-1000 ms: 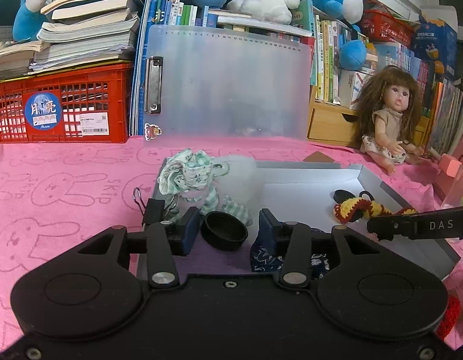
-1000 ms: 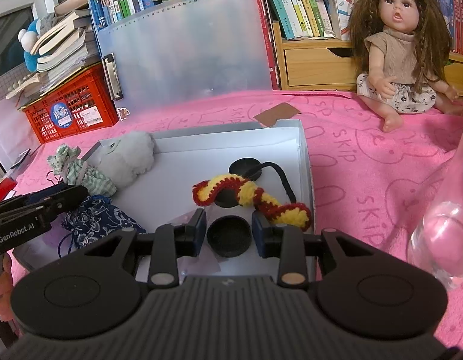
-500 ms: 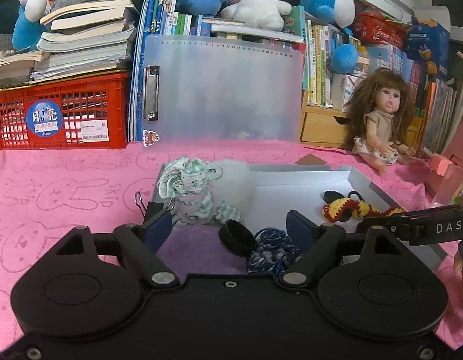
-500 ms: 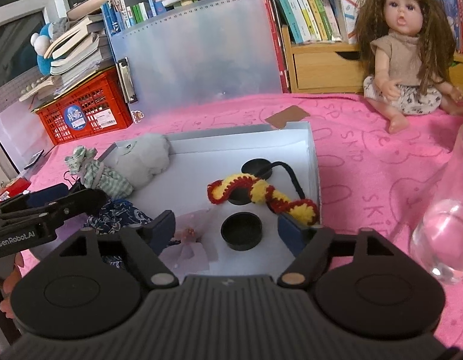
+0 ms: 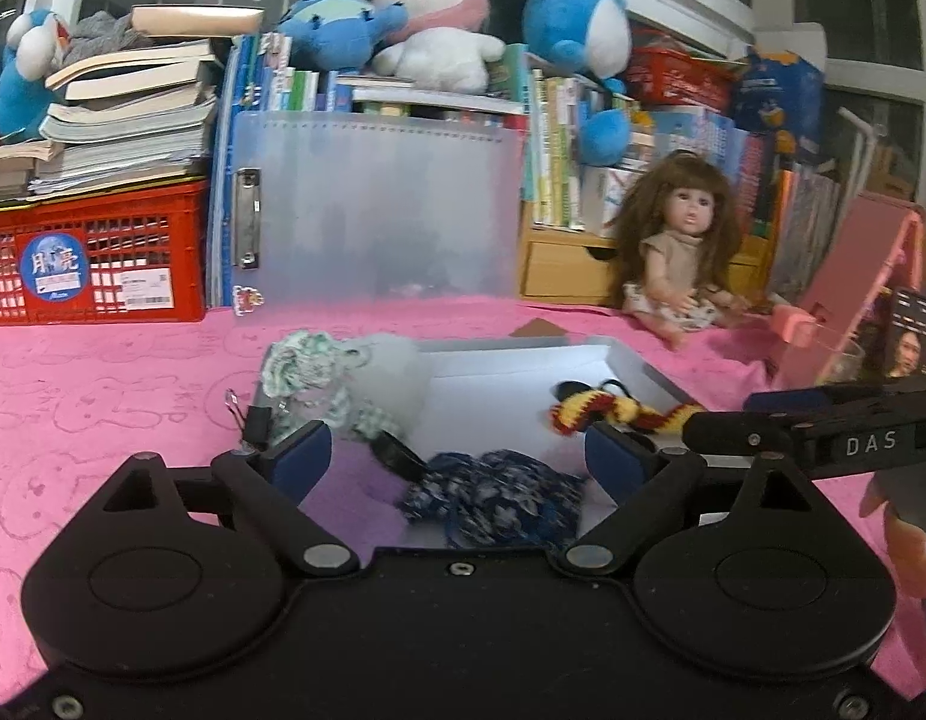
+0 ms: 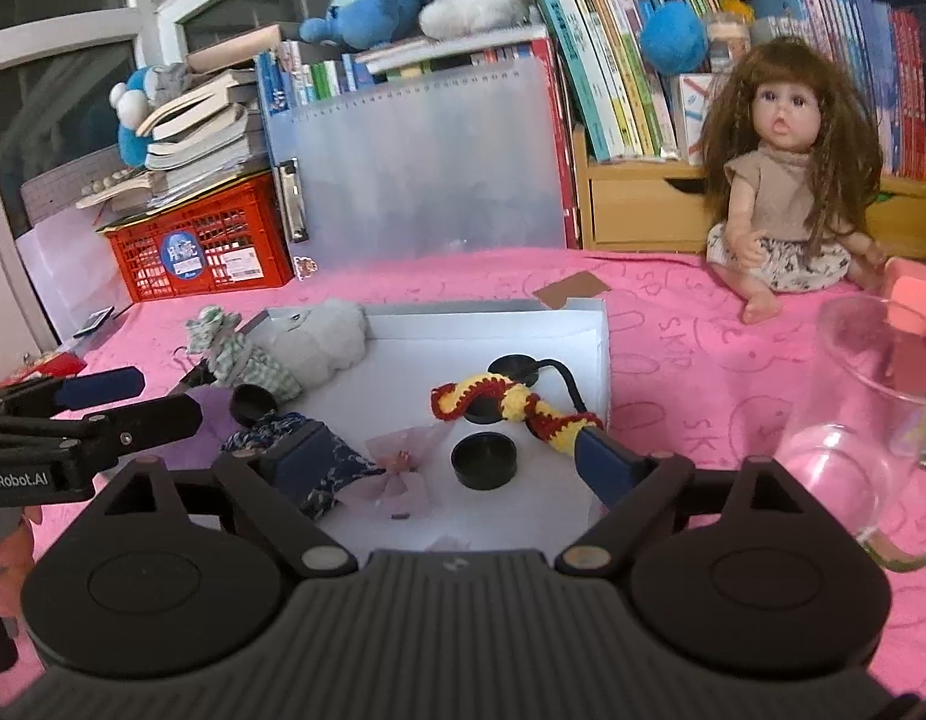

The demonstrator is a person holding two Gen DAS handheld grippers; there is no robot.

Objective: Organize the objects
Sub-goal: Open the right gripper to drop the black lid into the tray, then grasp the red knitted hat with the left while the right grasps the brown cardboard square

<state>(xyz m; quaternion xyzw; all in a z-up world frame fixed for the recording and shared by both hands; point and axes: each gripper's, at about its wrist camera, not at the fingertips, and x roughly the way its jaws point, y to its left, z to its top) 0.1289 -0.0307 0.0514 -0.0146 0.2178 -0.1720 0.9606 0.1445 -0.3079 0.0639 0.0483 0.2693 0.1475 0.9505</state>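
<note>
A white tray lies on the pink cloth. My right gripper hovers over its near edge with jaws opening wide. A black round cap rests on the tray floor between them, untouched. My left gripper is also opening, and a second black cap leans tilted against a dark blue floral pouch just ahead of it, free of the pads. A yellow and red crocheted cord, a grey plush and a green checked cloth toy also sit in the tray.
A clear glass cup stands right of the tray and a doll sits behind it. A red crate and a translucent clipboard folder line the back. A black binder clip lies by the tray's left edge.
Both grippers went from shut on a black cap to wide open. Each cap dropped into the tray, and both grippers drew back and rose a little.
</note>
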